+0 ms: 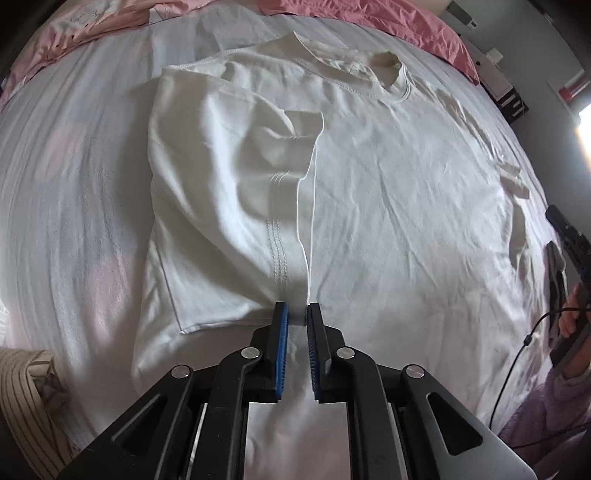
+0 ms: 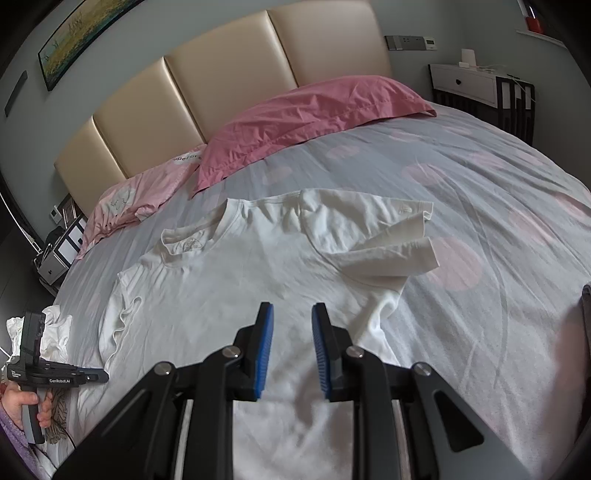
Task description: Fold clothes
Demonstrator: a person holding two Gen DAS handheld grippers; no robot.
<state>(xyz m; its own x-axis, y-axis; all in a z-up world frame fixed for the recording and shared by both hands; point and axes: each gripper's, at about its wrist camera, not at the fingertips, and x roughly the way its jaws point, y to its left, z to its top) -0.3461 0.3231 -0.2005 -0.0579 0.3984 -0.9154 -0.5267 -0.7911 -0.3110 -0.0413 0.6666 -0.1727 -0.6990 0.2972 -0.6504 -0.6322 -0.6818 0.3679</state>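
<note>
The bed (image 2: 480, 192) filled both views, covered by a pale grey sheet with faint pink spots, and its padded cream headboard (image 2: 229, 74) stood against the wall under a framed picture (image 2: 85, 33). A dark pink pillow (image 2: 306, 118) and a lighter pink one (image 2: 136, 199) lay at the head end, well apart from the work. A white nightstand (image 2: 465, 83) stood beside the far corner of the bed. The white T-shirt (image 1: 388, 192) lay spread on the middle of the sheet, collar toward the pillows, with one side already folded over onto the body and the other sleeve (image 2: 391, 236) still lying out rumpled. A striped garment (image 1: 26, 387) sat bunched at the near edge of the bed. The left gripper (image 1: 298, 308) pointed down at the shirt's hem, its blue-padded fingers (image 1: 282, 332) drawn close with a narrow gap, and I could not tell whether cloth was pinched there. The right gripper (image 2: 292, 308) hung over the shirt with fingers slightly spread, holding nothing.
</note>
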